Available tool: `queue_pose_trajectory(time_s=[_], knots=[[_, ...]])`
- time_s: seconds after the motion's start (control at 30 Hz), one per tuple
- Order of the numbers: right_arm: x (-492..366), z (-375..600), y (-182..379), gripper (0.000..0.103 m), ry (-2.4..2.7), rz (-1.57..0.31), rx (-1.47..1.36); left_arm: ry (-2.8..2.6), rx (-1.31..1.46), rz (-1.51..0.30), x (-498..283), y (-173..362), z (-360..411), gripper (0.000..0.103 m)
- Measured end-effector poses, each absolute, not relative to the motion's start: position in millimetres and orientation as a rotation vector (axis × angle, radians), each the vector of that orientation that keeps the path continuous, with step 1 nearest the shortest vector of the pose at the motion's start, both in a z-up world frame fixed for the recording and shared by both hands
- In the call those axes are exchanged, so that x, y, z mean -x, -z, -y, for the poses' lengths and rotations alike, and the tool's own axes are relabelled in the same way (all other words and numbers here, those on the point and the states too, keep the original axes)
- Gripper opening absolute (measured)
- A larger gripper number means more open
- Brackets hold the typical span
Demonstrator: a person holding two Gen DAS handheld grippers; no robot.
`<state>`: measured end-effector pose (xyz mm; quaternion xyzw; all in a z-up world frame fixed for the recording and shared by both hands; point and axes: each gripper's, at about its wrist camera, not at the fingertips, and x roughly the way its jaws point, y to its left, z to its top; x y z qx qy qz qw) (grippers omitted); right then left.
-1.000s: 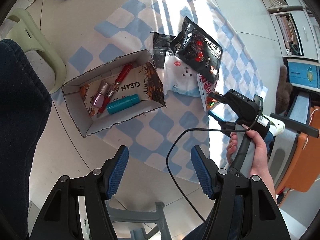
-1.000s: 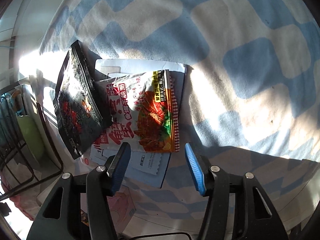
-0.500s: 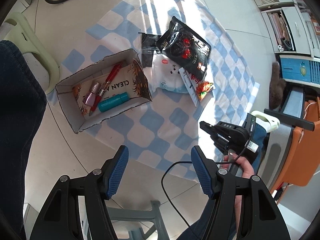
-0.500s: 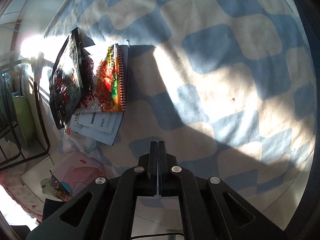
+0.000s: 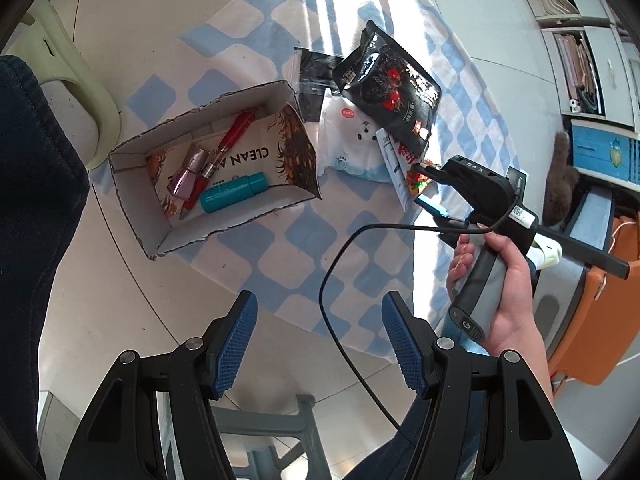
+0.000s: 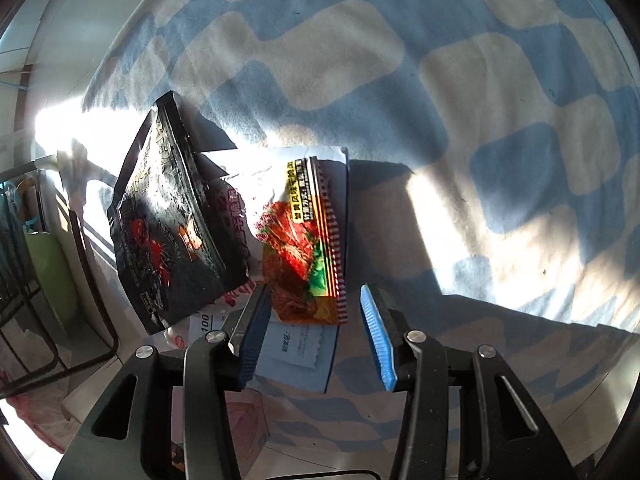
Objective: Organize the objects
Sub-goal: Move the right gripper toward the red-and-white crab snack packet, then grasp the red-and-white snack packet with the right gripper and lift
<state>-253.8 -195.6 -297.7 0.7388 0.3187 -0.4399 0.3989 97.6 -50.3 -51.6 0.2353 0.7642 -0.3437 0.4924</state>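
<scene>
On the blue-and-cream checked cloth point(image 6: 500, 92) that covers the desk, the snack packets lie in a loose pile: a black packet point(image 6: 168, 232) on top, and a red packet point(image 6: 308, 252) sticking out beside it over a white pouch point(image 5: 352, 148) and some blue paper point(image 6: 298, 346). The right tongs point(image 6: 310, 326) were pinched shut and empty half a second ago; their jaws have just been opening again, and they are back over the near edge of the red packet, one pad at each side of its corner and not pressing on it. That reads as a fresh try at picking up this packet, so nothing is held yet. The left tongs point(image 5: 318, 346) hang wide and empty above the bare desk edge, much as they did a second ago. The open cardboard box point(image 5: 136, 208) near the pile already holds a red pen point(image 5: 236, 132), a teal tube point(image 5: 234, 192) and a small pink bottle point(image 5: 188, 172), so the packets look like what is left to sort.
</scene>
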Motion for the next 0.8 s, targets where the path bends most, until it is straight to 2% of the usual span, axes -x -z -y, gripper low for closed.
queue_pose_trajectory(time_s=[0.07, 0.1, 0.13, 0.3, 0.47, 0.53, 0.67, 0.77, 0.8], knots=[[245.2, 203.2, 301.7, 0.034, 1.089, -0.837, -1.844, 0.838, -0.567, -1.852, -98.1, 51.7, 54.2, 0.063], [242.4, 205.0, 301.8, 0.016, 1.078, -0.864, -1.819, 0.841, -0.563, -1.854, -97.5, 51.2, 56.3, 0.063], [241.5, 205.0, 301.6, 0.005, 1.072, -0.893, -1.797, 0.846, -0.559, -1.857, -97.2, 51.2, 57.0, 0.063], [262.7, 180.5, 290.3, 0.002, 1.053, -0.845, -1.741, 0.862, -0.587, -1.853, -89.9, 50.0, 53.8, 0.063], [304.8, 119.9, 279.1, 0.001, 1.021, -0.674, -1.844, 0.866, -0.592, -1.855, -86.9, 44.8, 49.1, 0.063], [318.2, 91.5, 271.8, 0.001, 1.03, -0.66, -1.858, 0.864, -0.595, -1.85, -85.8, 42.9, 47.8, 0.063], [335.4, 30.8, 266.1, 0.001, 1.017, -0.689, -1.916, 0.876, -0.601, -1.841, -80.9, 39.4, 48.7, 0.063], [327.0, -3.7, 275.0, 0.004, 0.974, -0.85, -1.965, 0.898, -0.605, -1.842, -76.9, 38.4, 51.6, 0.063], [321.5, -9.8, 278.6, 0.009, 0.978, -0.932, -1.97, 0.904, -0.607, -1.843, -75.6, 38.5, 52.2, 0.063]])
